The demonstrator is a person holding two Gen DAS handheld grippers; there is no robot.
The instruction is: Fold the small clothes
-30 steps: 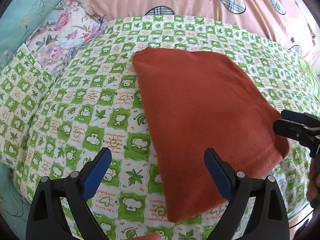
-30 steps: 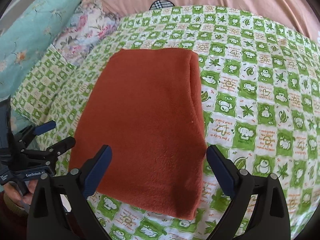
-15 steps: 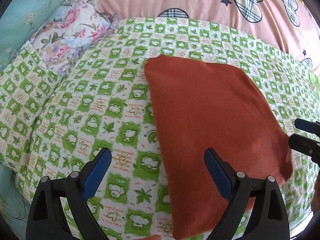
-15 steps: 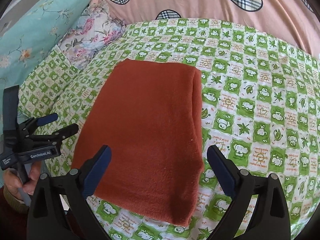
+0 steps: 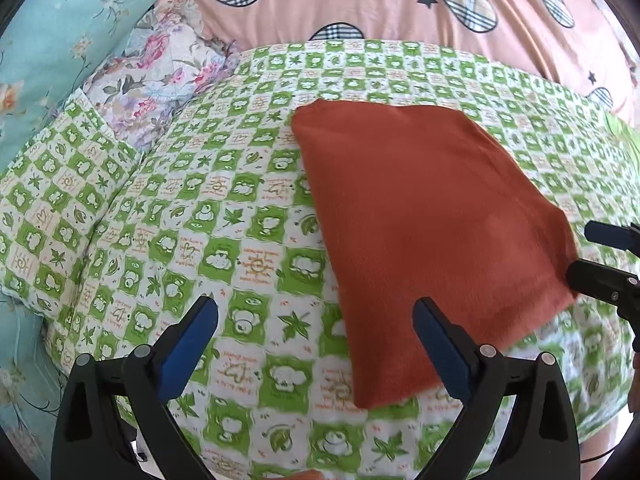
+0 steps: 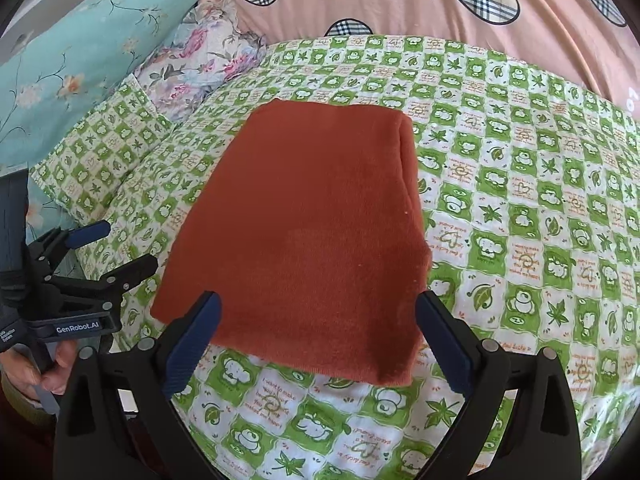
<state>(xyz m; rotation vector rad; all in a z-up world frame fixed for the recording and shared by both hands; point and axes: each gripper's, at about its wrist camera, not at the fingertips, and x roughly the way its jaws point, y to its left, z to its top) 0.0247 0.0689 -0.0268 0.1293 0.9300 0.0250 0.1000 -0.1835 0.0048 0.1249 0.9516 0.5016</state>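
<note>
A rust-orange garment (image 5: 424,216) lies folded flat in a rough rectangle on the green-and-white checked bed cover (image 5: 200,216); it also shows in the right wrist view (image 6: 312,232). My left gripper (image 5: 316,344) is open and empty, above the cover just left of the garment's near-left corner. My right gripper (image 6: 318,340) is open and empty, hovering over the garment's near edge. Each gripper shows in the other's view, the right one (image 5: 600,256) and the left one (image 6: 108,248), beside the garment's near corners.
A pink quilt with plaid hearts (image 5: 400,0) lies behind the cover. A floral pillow (image 5: 160,68) and a teal pillow (image 5: 52,32) lie at the back left. A checked pillow (image 6: 108,152) sits left. The bed's edge is near me.
Both grippers have drawn back toward the near edge of the bed and away from the garment. The garment lies still, folded as before.
</note>
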